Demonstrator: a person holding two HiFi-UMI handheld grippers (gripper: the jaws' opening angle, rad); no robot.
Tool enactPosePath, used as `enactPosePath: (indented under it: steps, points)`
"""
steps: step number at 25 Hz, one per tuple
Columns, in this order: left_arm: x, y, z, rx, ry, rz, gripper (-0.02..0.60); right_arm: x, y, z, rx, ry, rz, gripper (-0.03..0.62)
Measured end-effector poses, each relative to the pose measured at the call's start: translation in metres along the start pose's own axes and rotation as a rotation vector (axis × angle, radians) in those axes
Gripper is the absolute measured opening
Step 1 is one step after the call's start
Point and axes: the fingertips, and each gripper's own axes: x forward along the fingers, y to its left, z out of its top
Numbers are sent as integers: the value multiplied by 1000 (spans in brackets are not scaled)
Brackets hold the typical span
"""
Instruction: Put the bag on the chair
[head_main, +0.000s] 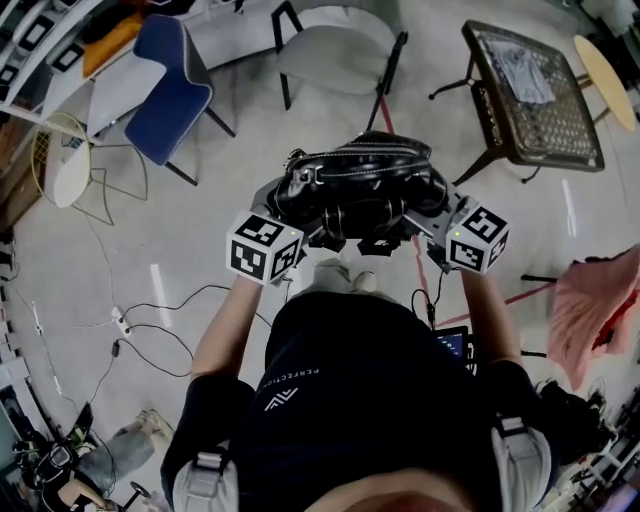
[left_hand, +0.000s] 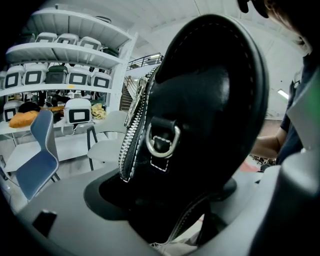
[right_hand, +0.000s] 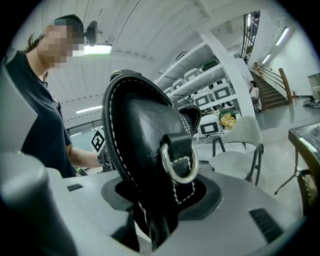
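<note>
Here the black leather bag (head_main: 360, 185) hangs in the air in front of the person's chest, carried between the two claws and resting on no chair. It is a plump, rounded, glossy bag with creased, shiny skin, white contrast stitching along its seams and a silver metal zipper (left_hand: 131, 135) running along its top edge. The left claw (head_main: 300, 232) is closed on one end of the bag: in the left gripper view the smooth grey jaws press in on the dark leather from both sides, just below a stitched tab. The right claw (head_main: 432, 228) is clamped on the opposite end in the same way, its jaws squeezing the leather beneath a bright metal D-ring (right_hand: 180, 162) held by a small leather loop. Beyond the bag, well apart from it on the pale, polished floor, stand a blue moulded chair (head_main: 170, 95) with thin dark legs and a light grey shell chair (head_main: 335, 50). To the right sits a dark square desk (head_main: 560, 125) with a lattice-patterned top, and a crumpled grey cloth (head_main: 520, 70) lies on it. A pink fabric (head_main: 590, 300) is draped at the right edge, and thin black cables (head_main: 150, 330) curl across the floor on the left. White shelves (left_hand: 65, 50) stacked with boxy items show in the left gripper view.
</note>
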Motion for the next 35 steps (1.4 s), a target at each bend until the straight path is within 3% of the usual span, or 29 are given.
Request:
enactPosePath:
  steps: [11,20,35]
  points:
    - [-5,66,2,-30,-14,31,423,65,-18,15,4,31,32,210]
    - [1,109,15,-13,-8,3,423,99,-35,30,24,29,-7,210]
    - [68,185,54,-24,35,-13,424,148,-127,56,62,41,-14,210]
